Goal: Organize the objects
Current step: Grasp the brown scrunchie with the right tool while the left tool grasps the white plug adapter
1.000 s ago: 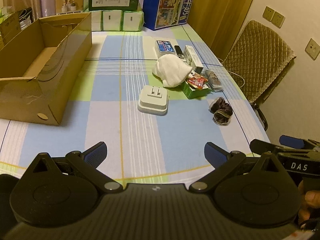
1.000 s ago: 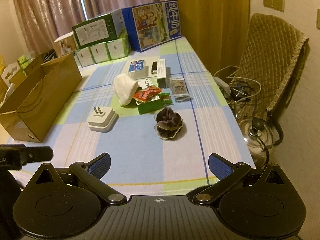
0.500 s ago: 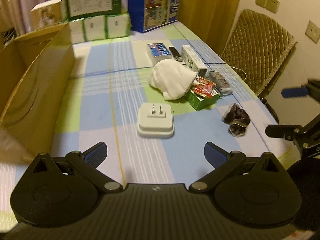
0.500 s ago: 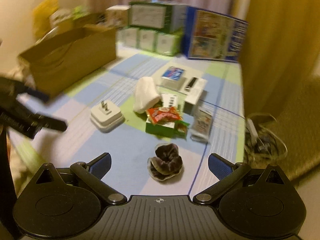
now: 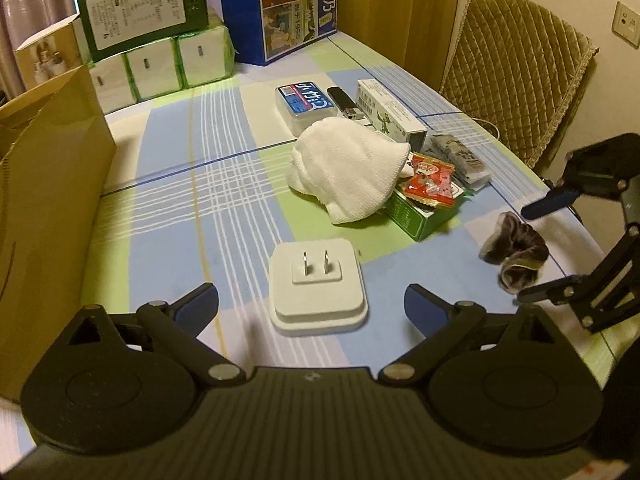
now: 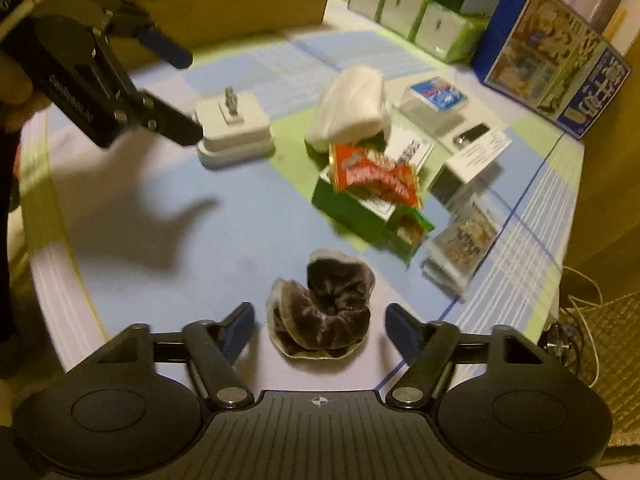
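Note:
A white plug adapter [image 5: 318,286] lies prongs up on the checked tablecloth, between the fingertips of my open left gripper [image 5: 312,306]. My open right gripper [image 6: 318,326] straddles a dark velvet scrunchie [image 6: 324,310], which also shows in the left wrist view as the scrunchie [image 5: 514,246]. Behind them lie a folded white cloth [image 5: 346,166], a red snack packet [image 5: 432,180] on a green box [image 5: 420,216], a blue-labelled case [image 5: 306,104] and a long white box [image 5: 390,114]. The open cardboard box [image 5: 48,200] stands at the left.
Tissue packs [image 5: 160,62], a green carton [image 5: 144,6] and a blue milk carton [image 5: 296,4] line the table's far end. A quilted chair [image 5: 516,72] stands off the right edge, with cables [image 6: 580,320] on the floor. A black lighter [image 5: 342,102] lies near the case.
Both grippers have moved forward and down over the table. The left now brackets the plug adapter, and the right has swung left and closed in on the scrunchie. Both stay open.

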Tool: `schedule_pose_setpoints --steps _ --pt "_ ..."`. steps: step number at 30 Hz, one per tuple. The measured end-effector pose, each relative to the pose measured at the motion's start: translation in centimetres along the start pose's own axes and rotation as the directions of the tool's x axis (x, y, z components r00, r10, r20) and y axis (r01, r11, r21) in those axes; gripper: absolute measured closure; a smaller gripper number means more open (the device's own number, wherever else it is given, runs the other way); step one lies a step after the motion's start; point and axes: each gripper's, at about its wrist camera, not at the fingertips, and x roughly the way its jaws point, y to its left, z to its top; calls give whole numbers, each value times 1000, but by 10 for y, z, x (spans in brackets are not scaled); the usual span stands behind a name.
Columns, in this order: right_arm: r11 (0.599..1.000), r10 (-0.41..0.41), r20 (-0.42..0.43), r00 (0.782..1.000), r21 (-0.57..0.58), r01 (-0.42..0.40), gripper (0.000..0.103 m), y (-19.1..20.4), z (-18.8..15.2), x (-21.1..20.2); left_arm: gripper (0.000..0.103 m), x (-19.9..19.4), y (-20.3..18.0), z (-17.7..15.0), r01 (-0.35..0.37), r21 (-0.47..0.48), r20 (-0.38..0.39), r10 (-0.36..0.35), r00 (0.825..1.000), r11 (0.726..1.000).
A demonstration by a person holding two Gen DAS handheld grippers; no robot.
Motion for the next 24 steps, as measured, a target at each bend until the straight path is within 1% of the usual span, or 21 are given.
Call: schedule_pose_setpoints --steps 2,5,6,7,9,13,16,17,18,21,24 --pt "999 26 5 1000 22 -26 45 -6 -3 5 10 6 0 1 9 6 -4 -9 1000 1000" --pt "997 48 29 998 60 -50 58 -13 -4 8 13 15 0 2 19 7 -12 -19 1000 1000" --pt "996 47 31 998 69 -49 66 -13 -3 8 14 18 1 3 22 8 -15 -22 1000 1000" --pt "996 41 30 999 77 -44 70 -14 -2 8 16 20 0 3 24 11 -20 -24 1000 1000" --pt "995 23 26 999 95 -25 75 -14 1 7 22 23 0 4 26 24 -24 -25 999 999" --pt "987 3 51 999 160 -11 78 -12 8 -1 44 30 0 5 38 36 -43 -37 998 999" --pt "983 -21 66 998 184 8 78 -7 12 -9 46 31 -1 5 41 43 -39 -39 998 998" --pt "981 -29 69 997 195 15 78 -5 13 -11 52 29 -1 5 43 42 -35 -41 999 998" --pt "978 -35 70 997 206 20 78 -4 15 -13 53 28 -1 6 38 40 -30 -37 999 998" --pt "969 -57 76 995 245 36 78 1 16 -21 53 24 0 5 41 24 -52 -40 998 999" --pt "956 -67 87 994 291 39 78 6 15 -28 53 18 0 1 43 20 -50 -42 998 999"
